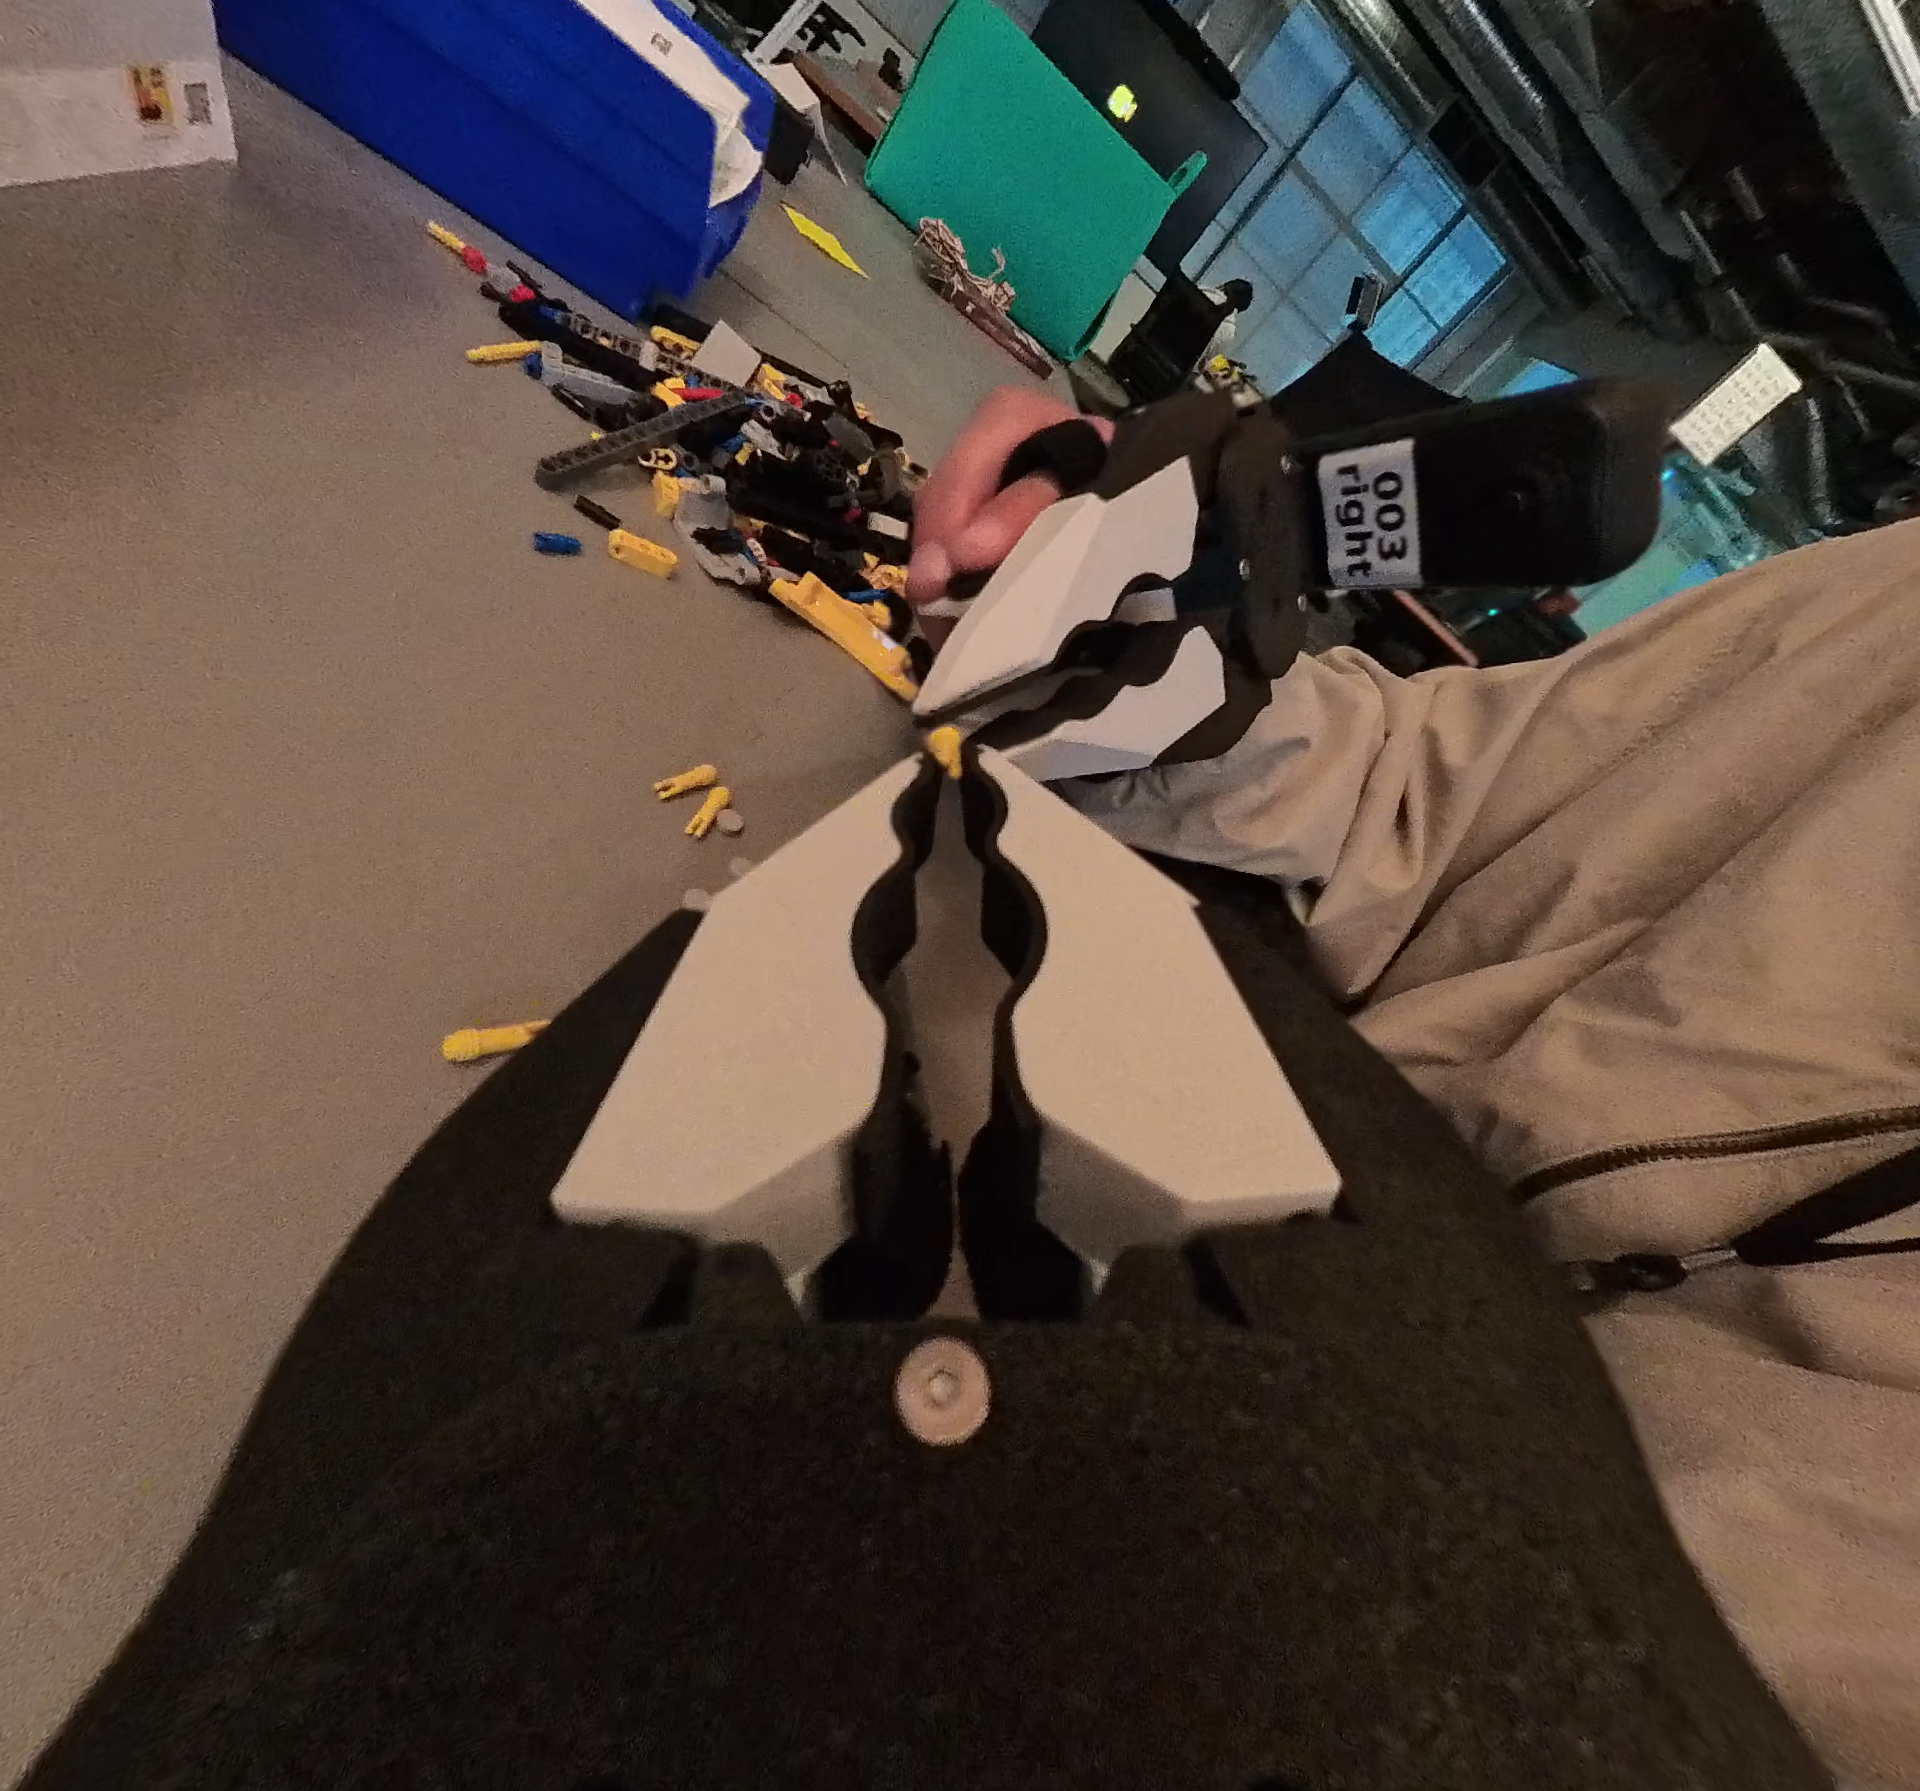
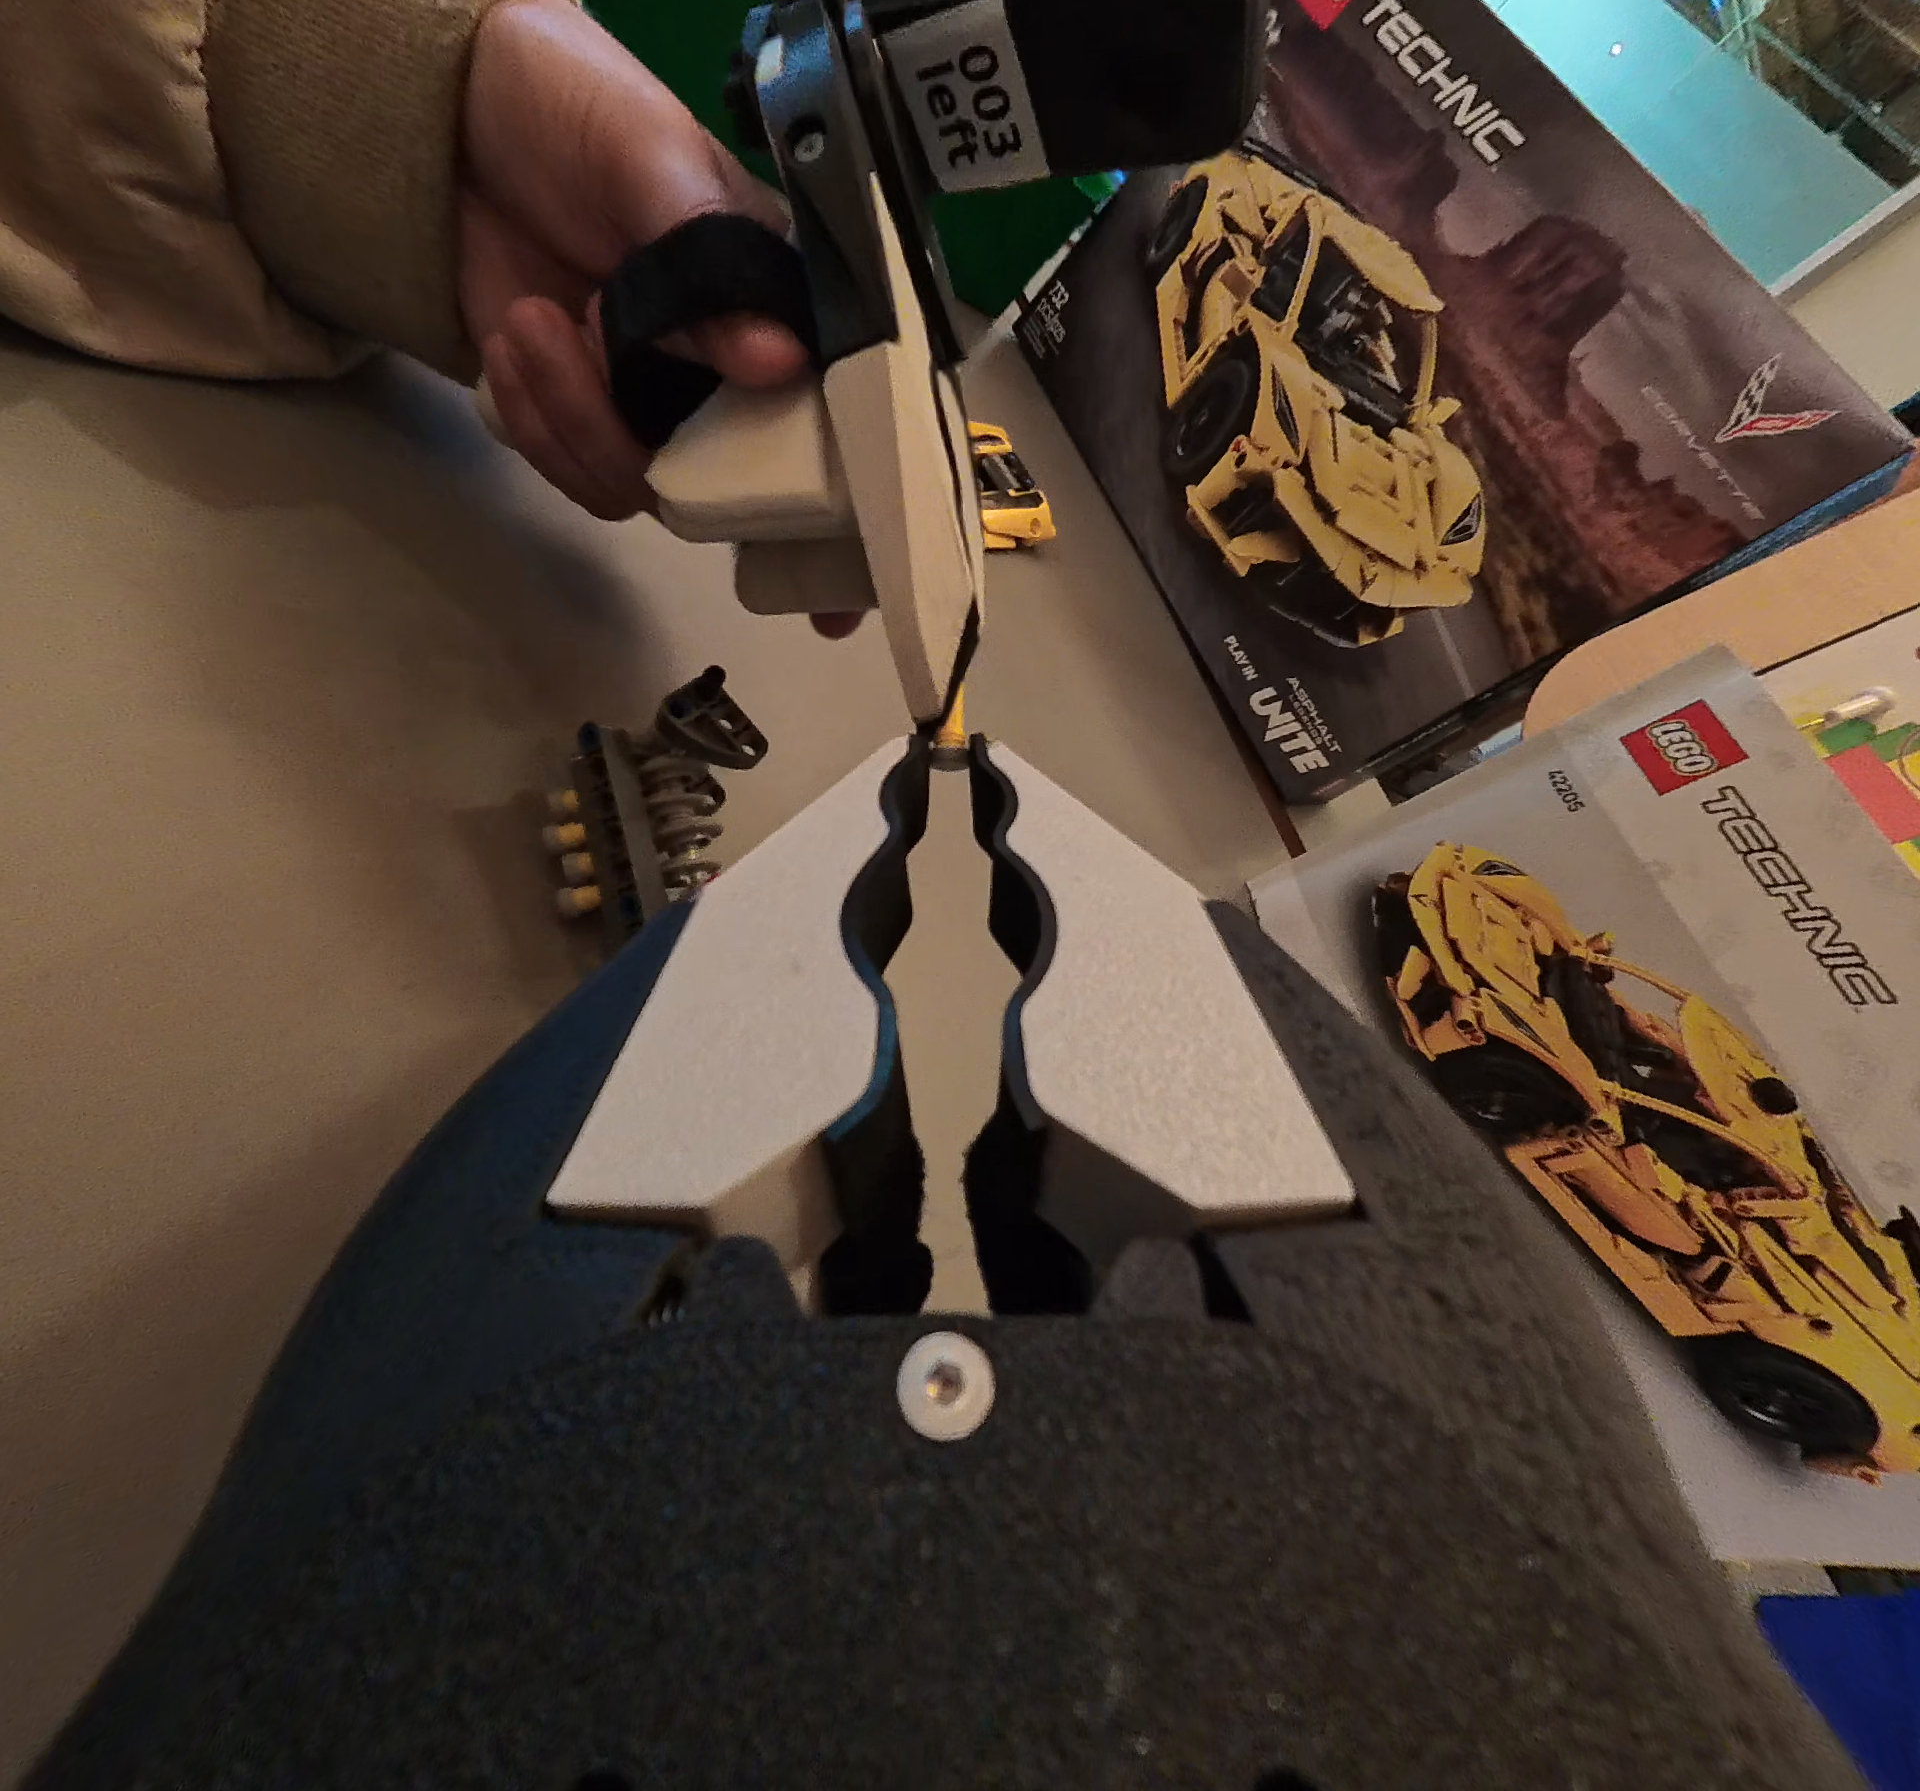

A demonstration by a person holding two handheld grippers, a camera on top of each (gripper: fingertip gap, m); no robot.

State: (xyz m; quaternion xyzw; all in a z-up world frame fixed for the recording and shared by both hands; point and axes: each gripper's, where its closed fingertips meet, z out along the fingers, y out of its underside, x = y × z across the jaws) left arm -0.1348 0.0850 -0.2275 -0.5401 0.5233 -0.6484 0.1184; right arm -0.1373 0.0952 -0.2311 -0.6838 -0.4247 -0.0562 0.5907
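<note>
My left gripper point(image 1: 945, 773) is shut on a small yellow pin point(image 1: 945, 747), held above the grey table point(image 1: 260, 702). My right gripper point(image 1: 928, 711) comes in from the upper right, and its closed tips meet the pin's far end. In the right wrist view my right gripper point(image 2: 948, 754) is shut on a small grey round piece point(image 2: 945, 757). That piece touches the end of the yellow pin point(image 2: 956, 711), which hangs from the left gripper point(image 2: 938, 715) above it. A hand holds each gripper.
A pile of black, yellow and grey building pieces point(image 1: 727, 463) lies beside a blue bin point(image 1: 468, 68) and a green bag point(image 1: 1018, 172). Loose yellow pins point(image 1: 696, 796) lie nearby. A small grey assembly point(image 2: 644, 827), a set box point(image 2: 1455, 391) and an instruction booklet point(image 2: 1662, 1066) lie on the table.
</note>
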